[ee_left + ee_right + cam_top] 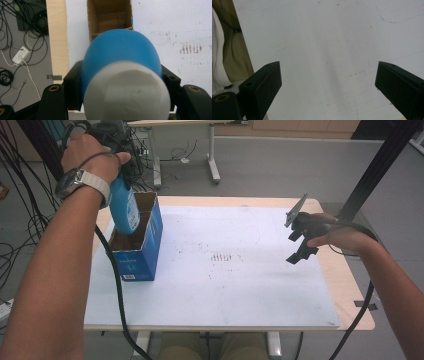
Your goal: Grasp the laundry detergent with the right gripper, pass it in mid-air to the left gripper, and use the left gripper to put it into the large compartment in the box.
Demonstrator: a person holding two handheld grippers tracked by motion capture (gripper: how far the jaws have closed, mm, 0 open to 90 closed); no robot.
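So the left claw [120, 82] is clamped on a blue bottle with a white cap [123, 205], one jaw pressed against each side of the bottle's body just below the cap. The bottle hangs bottom-down over the open top of a blue cardboard box [141, 251], with its lower end already dipping past the box's rim. That box stands upright near the far left corner of the bench [350, 285], sitting on the white sheet [240, 285] that covers most of the benchtop. In the left gripper view you look straight down past the cap into the brown inside of the box. The right claw [299, 241] is over by the right edge of the bench, raised a bit above the white sheet, jaws wide apart with nothing between them.
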